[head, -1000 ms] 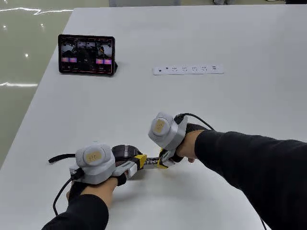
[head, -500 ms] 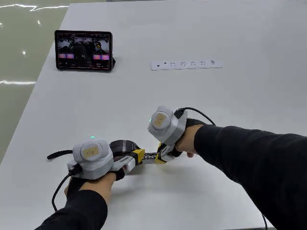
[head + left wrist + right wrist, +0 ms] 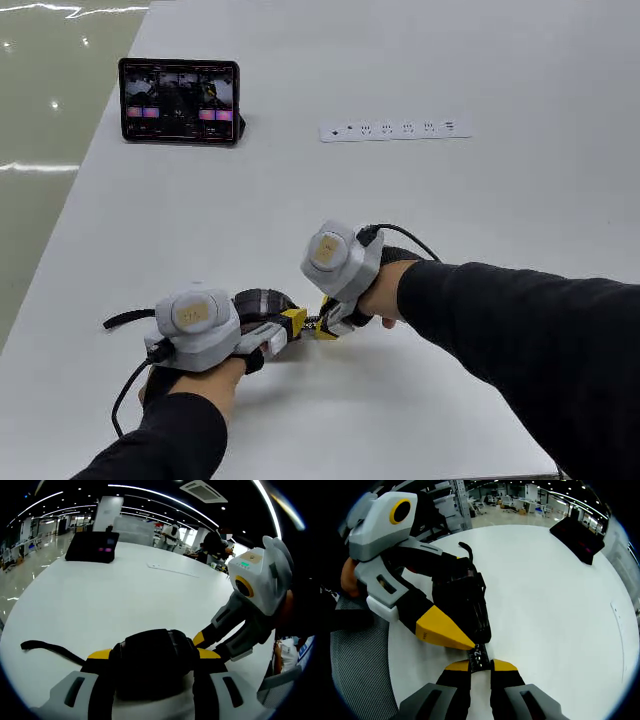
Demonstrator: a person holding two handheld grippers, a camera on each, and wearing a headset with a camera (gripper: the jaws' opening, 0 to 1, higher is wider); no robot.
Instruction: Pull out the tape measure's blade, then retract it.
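**Right gripper** (image 3: 480,667): jaws closed on the blade (image 3: 478,656), pinching its printed end between the yellow tips.

**Blade:** only a very short stretch showed, running from those tips straight back to the mouth of the case. The tips sat just beside the case.

**Left gripper** (image 3: 154,655): jaws clamped around the tape measure (image 3: 150,672), one yellow tip on each side of its black body.

**Tape measure:** black and round-bodied, resting on the table (image 3: 300,200) between the two grippers, near the front edge. A black strap (image 3: 45,648) trailed from it across the tabletop, away from the right gripper.

**Further out:**
- A tablet (image 3: 180,100) stood propped at the far left of the table, its screen lit.
- A white power strip (image 3: 393,129) lay flat, well beyond the grippers.

**Progress, judged:** both holds were in place, with the case anchored and the blade end gripped, yet almost no blade was out. That fitted either the very start of the pull or the very end of the retraction, and the pictures did not settle which. If it was the start, the whole draw and the return were left to do.
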